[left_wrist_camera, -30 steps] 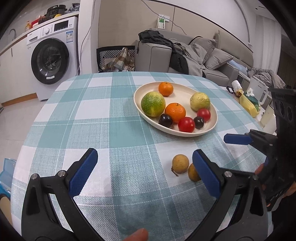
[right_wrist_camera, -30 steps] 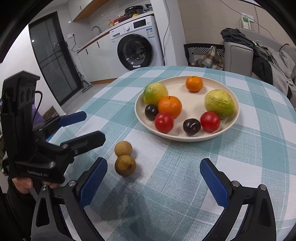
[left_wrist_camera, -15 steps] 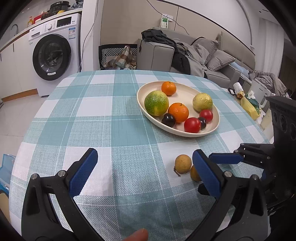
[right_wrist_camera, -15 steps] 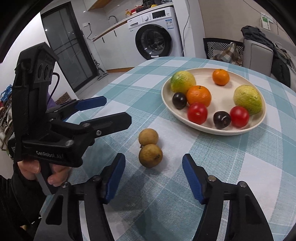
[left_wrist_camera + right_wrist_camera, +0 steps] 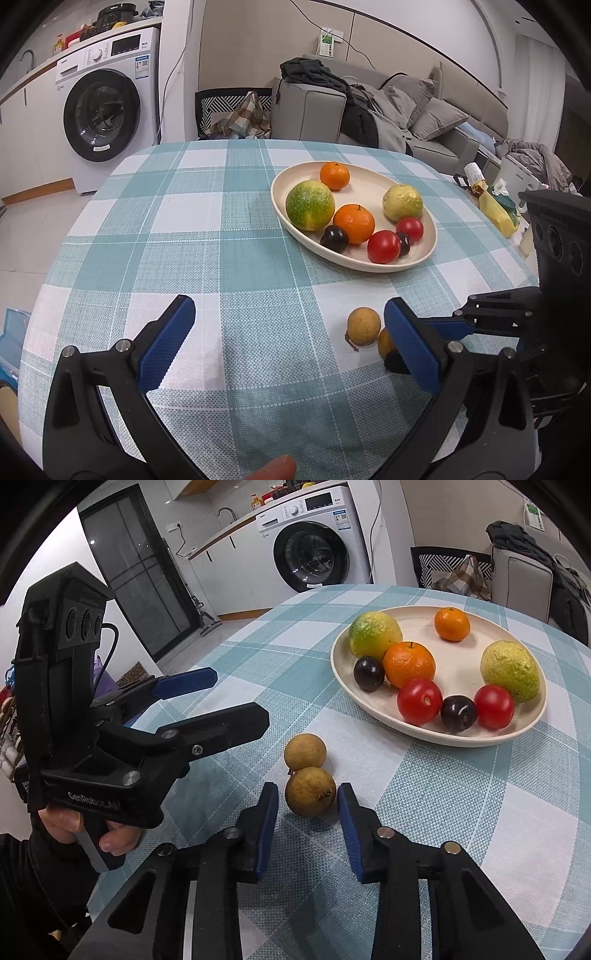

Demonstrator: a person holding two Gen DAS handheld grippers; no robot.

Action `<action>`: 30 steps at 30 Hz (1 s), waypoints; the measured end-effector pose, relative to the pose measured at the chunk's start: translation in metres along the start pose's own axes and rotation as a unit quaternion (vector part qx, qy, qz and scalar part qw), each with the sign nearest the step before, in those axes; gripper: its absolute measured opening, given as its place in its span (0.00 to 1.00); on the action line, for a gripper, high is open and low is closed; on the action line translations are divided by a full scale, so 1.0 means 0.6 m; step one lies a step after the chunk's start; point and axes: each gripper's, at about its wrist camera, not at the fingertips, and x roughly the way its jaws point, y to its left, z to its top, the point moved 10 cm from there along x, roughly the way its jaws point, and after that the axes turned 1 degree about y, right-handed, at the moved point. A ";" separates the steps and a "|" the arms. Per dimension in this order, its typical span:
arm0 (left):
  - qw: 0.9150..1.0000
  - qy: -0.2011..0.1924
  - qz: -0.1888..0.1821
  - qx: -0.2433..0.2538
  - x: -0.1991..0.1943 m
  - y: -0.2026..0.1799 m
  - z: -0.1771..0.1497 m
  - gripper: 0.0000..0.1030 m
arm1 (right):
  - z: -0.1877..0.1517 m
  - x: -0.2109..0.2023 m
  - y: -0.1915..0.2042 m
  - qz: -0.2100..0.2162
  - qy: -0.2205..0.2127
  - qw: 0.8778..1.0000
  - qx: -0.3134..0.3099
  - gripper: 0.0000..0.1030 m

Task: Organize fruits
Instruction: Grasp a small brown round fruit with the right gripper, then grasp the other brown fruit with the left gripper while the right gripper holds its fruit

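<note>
Brown-skinned, the nearer longan (image 5: pixel 310 792) sits between the right gripper (image 5: pixel 307 810) pads, whose jaws are closing on it; a sliver of gap shows on the left side, so no firm grip yet. It touches the farther longan (image 5: pixel 305 751) on the checked tablecloth (image 5: pixel 461 794), near the cream plate (image 5: pixel 480 738) holding the other fruit, probably its destination. Left gripper (image 5: pixel 288 336) hovers wide open, empty, likely clear of the pick.
</note>
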 end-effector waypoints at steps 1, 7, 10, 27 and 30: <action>1.000 0.000 0.000 0.000 0.000 0.000 0.000 0.99 | 0.001 0.000 -0.001 0.001 -0.001 1.000 0.001 0.28; 1.000 0.005 -0.005 -0.003 0.001 -0.003 -0.004 0.99 | 0.008 -0.016 -0.010 -0.016 -0.025 1.000 0.004 0.28; 1.000 0.004 -0.006 -0.002 0.001 -0.005 -0.003 0.99 | 0.014 -0.028 -0.031 -0.030 -0.041 0.998 0.024 0.28; 0.994 0.071 -0.053 0.061 0.035 -0.069 -0.035 0.75 | 0.033 -0.062 -0.085 -0.061 -0.083 0.991 0.082 0.28; 0.992 0.086 -0.056 0.073 0.044 -0.080 -0.042 0.63 | 0.031 -0.065 -0.085 -0.061 -0.086 0.991 0.082 0.28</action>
